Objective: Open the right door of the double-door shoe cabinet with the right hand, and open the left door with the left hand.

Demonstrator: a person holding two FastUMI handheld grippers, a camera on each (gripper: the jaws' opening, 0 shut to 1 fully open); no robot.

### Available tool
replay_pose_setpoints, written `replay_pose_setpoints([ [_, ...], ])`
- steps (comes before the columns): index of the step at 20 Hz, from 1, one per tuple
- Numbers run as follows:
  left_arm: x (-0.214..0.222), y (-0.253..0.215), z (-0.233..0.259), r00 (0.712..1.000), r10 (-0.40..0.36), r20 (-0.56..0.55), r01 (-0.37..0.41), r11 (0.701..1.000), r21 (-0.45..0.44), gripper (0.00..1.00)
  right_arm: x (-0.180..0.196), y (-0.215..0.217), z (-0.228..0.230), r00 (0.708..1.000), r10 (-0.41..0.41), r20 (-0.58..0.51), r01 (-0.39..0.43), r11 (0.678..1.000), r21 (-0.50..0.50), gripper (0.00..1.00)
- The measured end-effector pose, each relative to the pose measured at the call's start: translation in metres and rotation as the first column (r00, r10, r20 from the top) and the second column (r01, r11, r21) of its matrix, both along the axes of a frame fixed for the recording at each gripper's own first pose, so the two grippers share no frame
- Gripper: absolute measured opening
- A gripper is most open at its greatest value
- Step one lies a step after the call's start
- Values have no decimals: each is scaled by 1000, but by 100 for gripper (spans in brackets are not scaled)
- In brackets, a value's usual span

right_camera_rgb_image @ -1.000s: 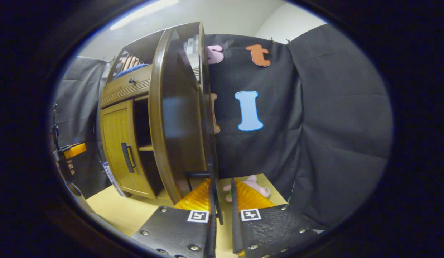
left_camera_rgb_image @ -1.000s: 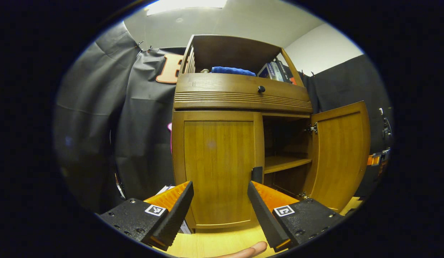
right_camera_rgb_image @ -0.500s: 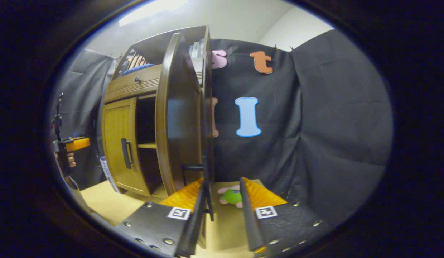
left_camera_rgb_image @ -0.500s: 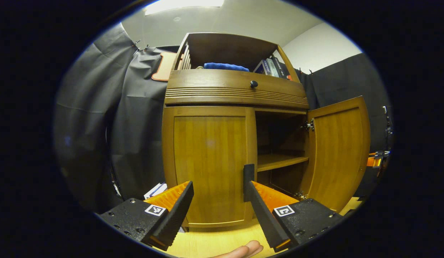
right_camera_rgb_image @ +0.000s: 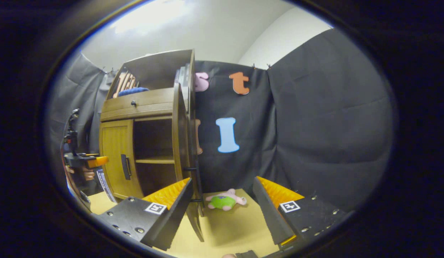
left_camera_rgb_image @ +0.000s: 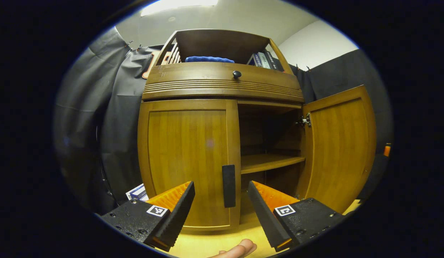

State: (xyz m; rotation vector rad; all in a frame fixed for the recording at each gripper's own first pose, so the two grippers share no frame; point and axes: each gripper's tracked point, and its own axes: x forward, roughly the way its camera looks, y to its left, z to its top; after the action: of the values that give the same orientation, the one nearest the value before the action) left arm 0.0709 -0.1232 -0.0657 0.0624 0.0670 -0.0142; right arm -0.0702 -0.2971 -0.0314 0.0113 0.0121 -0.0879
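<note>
Left gripper view is showing the shoe cabinet (left_camera_rgb_image: pixel 222 89) head-on, with the right door (left_camera_rgb_image: pixel 338 147) standing wide open and the left door (left_camera_rgb_image: pixel 188 161) shut flush. By my reading the first half of the task is done and the second is coming up. The left gripper (left_camera_rgb_image: pixel 221 206) is hanging with its fingers spread apart, the dark door handle (left_camera_rgb_image: pixel 228 185) sitting between them but farther off, not touched by either. The next move seems to call for easing forward until the handle lies between the fingers, pinching it, and pulling in an arc about the hinges on the door's left edge. A person's fingertip (left_camera_rgb_image: pixel 241 249) is peeking in at the bottom. Right gripper view is looking along the edge of the opened right door (right_camera_rgb_image: pixel 184 143), with the right gripper (right_camera_rgb_image: pixel 222 208) spread wide and holding nothing, the door's lower edge just beside its left finger. The left gripper (right_camera_rgb_image: pixel 87 161) is showing farther off, in front of the shut left door (right_camera_rgb_image: pixel 118 159). On the yellow table (right_camera_rgb_image: pixel 229 229) a small plush toy (right_camera_rgb_image: pixel 223 200) is lying beyond the open door, well clear of the left door's swing. Some boxes (left_camera_rgb_image: pixel 138 191) are sitting low at the cabinet's left side and may be near the door's sweep; I cannot tell whether they would touch it. A blue cloth (left_camera_rgb_image: pixel 206 59) and books (left_camera_rgb_image: pixel 261 60) are resting up on the top shelf, out of the way.
</note>
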Motion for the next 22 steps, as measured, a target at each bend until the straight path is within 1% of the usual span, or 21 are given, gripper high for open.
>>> replay_pose_setpoints([
  [1, 10, -3, -4, 1000, 7, -2, -7, 1000, 7, 91, -9, 4, 6, 1000, 3, 12, -3, 1000, 6, 100],
  [2, 22, -6, -12, 1000, 4, -23, -4, 1000, 23, 93, -17, 9, 13, 1000, 14, 25, -14, 1000, 16, 100],
  [3, 32, -5, -21, 999, 9, -54, -6, 999, 42, 93, -24, 17, 18, 999, 23, 33, -24, 999, 30, 100],
  [4, 42, -6, -32, 996, 17, -82, -13, 999, 50, 91, -30, 25, 21, 998, 41, 40, -42, 998, 42, 100],
  [5, 50, -8, -41, 994, 6, -105, -1, 999, 46, 91, -35, 35, 21, 997, 64, 43, -66, 997, 46, 100],
  [7, 68, -12, -46, 997, -10, -80, 12, 1000, 26, 92, -46, 43, 23, 996, 66, 65, -70, 996, 53, 100],
  [8, 78, -11, -45, 999, -6, -54, 7, 1000, 18, 92, -51, 50, 23, 995, 71, 74, -74, 996, 50, 96],
  [9, 88, -11, -48, 999, -4, -45, 4, 1000, 6, 89, -54, 60, 23, 994, 82, 78, -86, 995, 49, 97],
  [10, 96, -11, -58, 998, -5, -55, 5, 1000, 6, 84, -57, 70, 20, 992, 100, 82, -104, 993, 50, 100],
  [11, 101, -9, -70, 996, 8, -93, -8, 1000, 6, 71, -57, 82, 20, 989, 125, 79, -130, 990, 49, 100],
  [12, 105, -5, -82, 994, 11, -111, -11, 1000, 5, 67, -59, 95, 20, 986, 152, 75, -155, 987, 43, 100],
  [13, 97, -5, -85, 989, -10, -146, 7, 1000, -21, 52, -58, 106, 20, 982, 174, 68, -176, 984, 29, 99],
  [14, 104, -2, -78, 994, -15, -105, 10, 999, -45, 37, -55, 111, 19, 981, 184, 61, -185, 983, 10, 97],
  [15, 107, 0, -76, 994, -20, -112, 15, 999, -51, 35, -53, 114, 19, 982, 183, 52, -182, 983, -10, 97],
  [16, 100, -1, -76, 992, -24, -124, 19, 999, -36, 32, -52, 115, 18, 983, 178, 43, -177, 984, -26, 97],
  [17, 100, -1, -75, 993, -29, -117, 26, 999, -27, 32, -53, 118, 18, 984, 176, 34, -175, 984, -37, 97],
  [18, 100, -3, -78, 991, -33, -126, 30, 999, -24, 31, -53, 122, 16, 984, 178, 27, -176, 983, -44, 100],
  [19, 98, -3, -77, 990, -41, -133, 39, 999, -22, 31, -53, 126, 15, 983, 183, 23, -182, 982, -46, 100],
  [20, 98, -3, -76, 990, -49, -134, 45, 998, -30, 31, -52, 129, 16, 982, 186, 22, -185, 982, -42, 97],
  [22, 95, -4, -69, 987, -80, -143, 75, 996, -42, 31, -50, 133, 15, 981, 192, 15, -191, 981, -39, 97],
])
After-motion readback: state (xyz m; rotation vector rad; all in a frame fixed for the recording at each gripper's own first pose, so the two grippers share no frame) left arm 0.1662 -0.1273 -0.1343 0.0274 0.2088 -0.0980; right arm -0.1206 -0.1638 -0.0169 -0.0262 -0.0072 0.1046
